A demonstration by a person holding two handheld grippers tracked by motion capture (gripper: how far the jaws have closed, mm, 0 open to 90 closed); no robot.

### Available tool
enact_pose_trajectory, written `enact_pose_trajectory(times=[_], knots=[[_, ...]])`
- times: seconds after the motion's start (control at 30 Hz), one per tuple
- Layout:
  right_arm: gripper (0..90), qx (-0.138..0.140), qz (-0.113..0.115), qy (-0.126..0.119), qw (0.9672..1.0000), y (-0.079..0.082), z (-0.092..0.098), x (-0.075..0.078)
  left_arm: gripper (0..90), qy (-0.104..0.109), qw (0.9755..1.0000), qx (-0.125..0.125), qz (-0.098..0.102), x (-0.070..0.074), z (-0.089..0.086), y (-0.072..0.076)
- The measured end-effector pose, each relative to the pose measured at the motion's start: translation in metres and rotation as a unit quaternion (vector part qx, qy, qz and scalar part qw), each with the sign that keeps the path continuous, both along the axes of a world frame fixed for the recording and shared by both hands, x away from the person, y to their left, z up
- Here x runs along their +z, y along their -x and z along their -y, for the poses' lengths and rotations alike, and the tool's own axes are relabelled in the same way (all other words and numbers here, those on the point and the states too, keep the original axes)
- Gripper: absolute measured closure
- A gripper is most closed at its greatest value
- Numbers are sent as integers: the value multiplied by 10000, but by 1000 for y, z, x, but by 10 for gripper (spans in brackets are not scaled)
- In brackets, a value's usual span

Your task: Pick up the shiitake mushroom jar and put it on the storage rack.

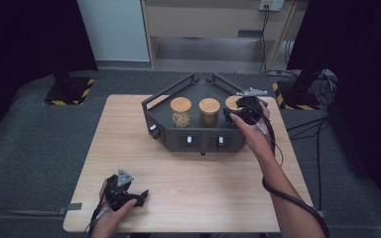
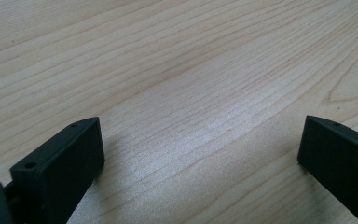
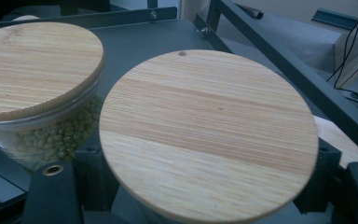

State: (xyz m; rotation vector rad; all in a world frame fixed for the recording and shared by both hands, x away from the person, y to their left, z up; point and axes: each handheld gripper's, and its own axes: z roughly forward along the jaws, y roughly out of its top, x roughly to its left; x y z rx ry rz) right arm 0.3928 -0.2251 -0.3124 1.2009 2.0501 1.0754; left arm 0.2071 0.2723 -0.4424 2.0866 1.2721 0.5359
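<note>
Jars in a dark rack (image 1: 154,116) at the far middle of the wooden table (image 1: 178,173): three in a row, all with round wooden lids. Left jar (image 1: 181,112) has pale contents, middle jar (image 1: 209,112) has greenish contents, right jar (image 1: 233,105) is partly covered by the right gripper (image 1: 238,115).

Right gripper is clamped on the right jar, jaws on either side of it just under the lid. In the right gripper view the lid (image 3: 209,133) sits between the two black jaws, which press on the jar body below its rim; contents of this jar can't be made out. Right jar stands at the right end of the row inside the rack, upright, close beside the middle jar (image 3: 37,84), whose green beans show through the glass. Rack rail (image 3: 279,65) runs behind the lid.

Left gripper (image 1: 138,196) rests at the near left corner of the table, well apart from the rack, the person's left hand (image 1: 114,214) on it. Left gripper view: jaws spread wide, nothing between them, bare wood grain (image 2: 191,93) under them.

Rack front has small white-tipped switches or knobs (image 1: 189,140); can't tell which.
</note>
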Motion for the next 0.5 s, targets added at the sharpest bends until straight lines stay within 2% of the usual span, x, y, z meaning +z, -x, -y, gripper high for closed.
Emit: enact_pose_trajectory(times=[0.23, 0.5], knots=[[255, 8, -34, -33, 10000, -1, -1, -6, 0, 0, 10000, 0, 0, 0, 0, 0], [254, -18, -27, -181, 9998, -1, 4, -10, 0, -1, 10000, 0, 0, 0, 0, 0]])
